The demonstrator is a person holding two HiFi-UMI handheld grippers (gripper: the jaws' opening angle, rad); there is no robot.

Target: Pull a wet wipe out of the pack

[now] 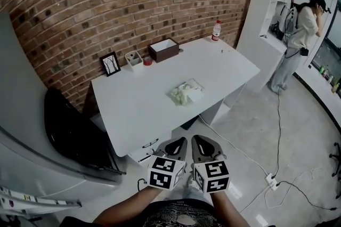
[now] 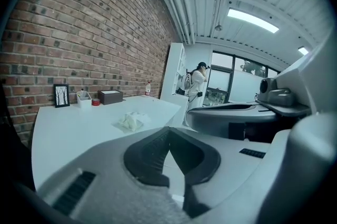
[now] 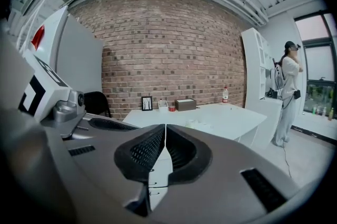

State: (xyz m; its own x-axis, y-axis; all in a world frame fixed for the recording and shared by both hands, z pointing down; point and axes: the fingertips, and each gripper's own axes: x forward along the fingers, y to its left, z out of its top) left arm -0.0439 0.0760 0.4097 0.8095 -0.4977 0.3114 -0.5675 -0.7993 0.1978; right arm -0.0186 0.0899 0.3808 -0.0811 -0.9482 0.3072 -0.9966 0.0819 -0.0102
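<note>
The wet wipe pack (image 1: 186, 92) lies near the middle of the white table (image 1: 133, 108), with a crumpled pale wipe on top. It shows small in the left gripper view (image 2: 131, 121) and the right gripper view (image 3: 197, 124). Both grippers hang side by side in front of the table's near edge, well short of the pack and above the floor. The left gripper (image 1: 180, 142) (image 2: 168, 132) is shut with nothing between its jaws. Just right of it, the right gripper (image 1: 198, 140) (image 3: 165, 128) is shut and holds nothing.
Along the brick wall stand a picture frame (image 1: 110, 63), a white holder (image 1: 133, 58), a brown box (image 1: 163, 49) and a bottle (image 1: 216, 30). A black chair (image 1: 69, 130) is left of the table. A person (image 1: 298, 34) stands far right; a cable and power strip (image 1: 273, 182) lie on the floor.
</note>
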